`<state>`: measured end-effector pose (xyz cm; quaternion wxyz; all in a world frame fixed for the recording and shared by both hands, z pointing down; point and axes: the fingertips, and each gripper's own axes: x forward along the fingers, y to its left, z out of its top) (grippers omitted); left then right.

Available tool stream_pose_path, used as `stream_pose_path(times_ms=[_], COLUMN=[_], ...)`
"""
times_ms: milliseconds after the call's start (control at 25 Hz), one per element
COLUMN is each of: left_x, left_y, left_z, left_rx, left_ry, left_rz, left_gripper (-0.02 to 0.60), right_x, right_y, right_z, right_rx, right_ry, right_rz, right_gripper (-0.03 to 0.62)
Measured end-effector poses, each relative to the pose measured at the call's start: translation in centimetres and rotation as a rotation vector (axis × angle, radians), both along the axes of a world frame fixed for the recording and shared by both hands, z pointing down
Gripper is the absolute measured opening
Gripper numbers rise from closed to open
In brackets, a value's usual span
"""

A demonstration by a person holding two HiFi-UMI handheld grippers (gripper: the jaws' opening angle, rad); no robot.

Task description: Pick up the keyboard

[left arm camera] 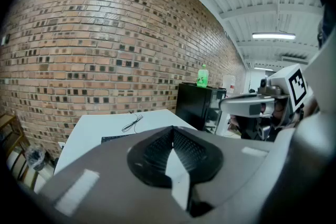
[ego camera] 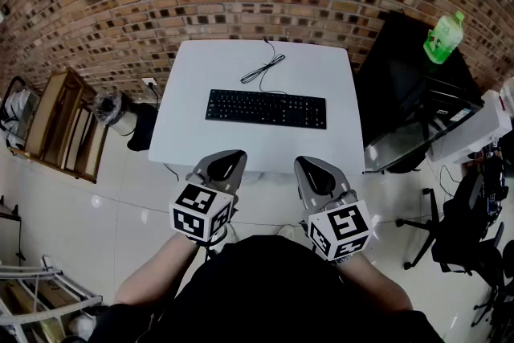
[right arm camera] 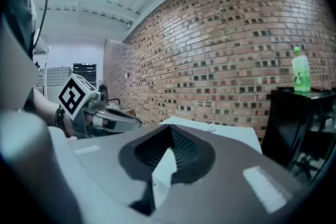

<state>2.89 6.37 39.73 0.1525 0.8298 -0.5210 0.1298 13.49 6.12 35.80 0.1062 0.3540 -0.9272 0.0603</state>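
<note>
A black keyboard (ego camera: 266,108) lies flat across the middle of the white table (ego camera: 201,140), its thin black cable (ego camera: 263,68) coiled behind it toward the brick wall. Both grippers hover over the floor in front of the table's near edge, apart from the keyboard. My left gripper (ego camera: 227,161) is shut and holds nothing; my right gripper (ego camera: 309,166) is shut and empty too. In the left gripper view a strip of the keyboard (left arm camera: 113,138) and the cable (left arm camera: 133,123) show past the closed jaws (left arm camera: 172,129). The right gripper view shows its closed jaws (right arm camera: 170,141) and the table's far corner (right arm camera: 231,134).
A black cabinet (ego camera: 409,92) with a green bottle (ego camera: 444,37) on top stands right of the table. A wooden rack (ego camera: 64,124) and a small bin (ego camera: 112,110) sit to the left. An office chair (ego camera: 462,229) stands at the right. Brick wall behind.
</note>
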Motion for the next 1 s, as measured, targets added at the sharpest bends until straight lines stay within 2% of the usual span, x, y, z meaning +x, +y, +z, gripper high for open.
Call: stream_pose_path(times_ms=[480, 720, 1000], left_x=[1.1, -0.8, -5.5], left_y=[-1.2, -2.7, -7.3], left_z=[-0.1, 2.0, 4.8], left_rx=[-0.019, -0.097, -0.173], left_ry=[0.027, 0.048, 0.054], left_rz=[-0.124, -0.149, -0.173], left_gripper=[0.008, 0.055, 0.124], right_x=[4.5, 3.6, 0.3], right_y=[-1.3, -2.1, -5.0], right_z=[-0.1, 0.1, 1.8], right_rx=[0.021, 0.012, -0.035], right_ry=[-0.013, -0.005, 0.030], right_rz=[-0.082, -0.116, -0.116], right_gripper=[0.002, 0.002, 0.002])
